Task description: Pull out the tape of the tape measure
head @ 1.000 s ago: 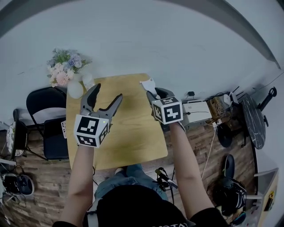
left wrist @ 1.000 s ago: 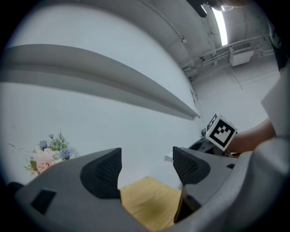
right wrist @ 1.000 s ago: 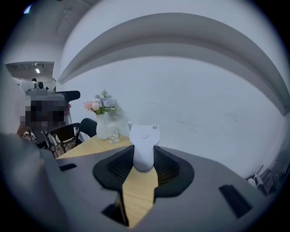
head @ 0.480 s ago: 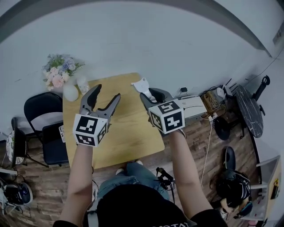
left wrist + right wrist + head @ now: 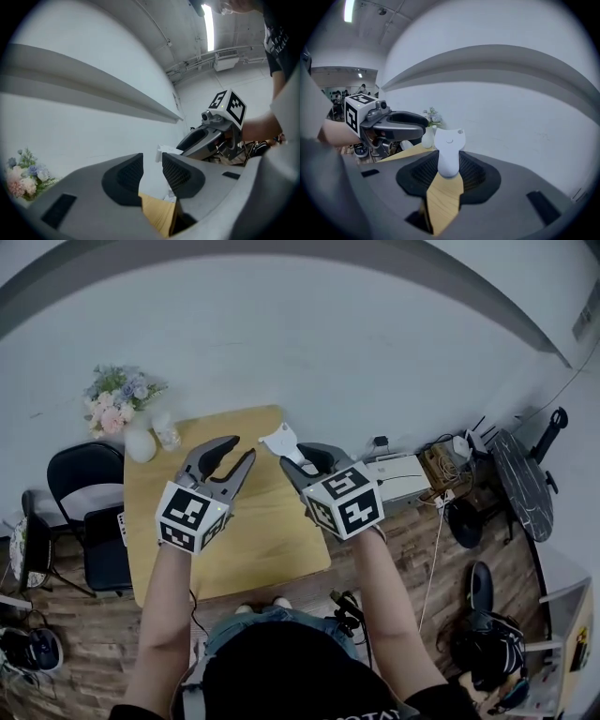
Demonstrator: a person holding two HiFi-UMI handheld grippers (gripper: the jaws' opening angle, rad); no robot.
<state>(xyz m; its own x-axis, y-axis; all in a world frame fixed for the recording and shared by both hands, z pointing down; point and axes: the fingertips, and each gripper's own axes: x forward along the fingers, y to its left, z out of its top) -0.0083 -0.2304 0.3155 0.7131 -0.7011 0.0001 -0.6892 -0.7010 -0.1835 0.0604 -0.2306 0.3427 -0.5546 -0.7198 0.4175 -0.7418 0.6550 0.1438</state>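
The tape measure (image 5: 449,149) is a small white case, and my right gripper (image 5: 449,171) is shut on its lower end. In the head view the tape measure (image 5: 281,440) sticks out past the right gripper (image 5: 296,460) above the far edge of the wooden table (image 5: 187,559). No pulled-out tape shows. Just to its left my left gripper (image 5: 232,452) hangs over the table. Its jaws are closing, a narrow gap still shows, and nothing is between them. In the left gripper view the tape measure (image 5: 165,151) lies just beyond the left gripper (image 5: 152,165).
A bunch of flowers (image 5: 116,397), a white vase (image 5: 141,444) and a small jar (image 5: 169,435) stand at the table's far left corner. A black chair (image 5: 82,476) stands left of the table. Boxes and cables (image 5: 422,470) crowd the floor on the right.
The left gripper's jaws have narrowed from wide apart to a small gap. The right gripper has carried the tape measure leftward, closer to the left gripper.
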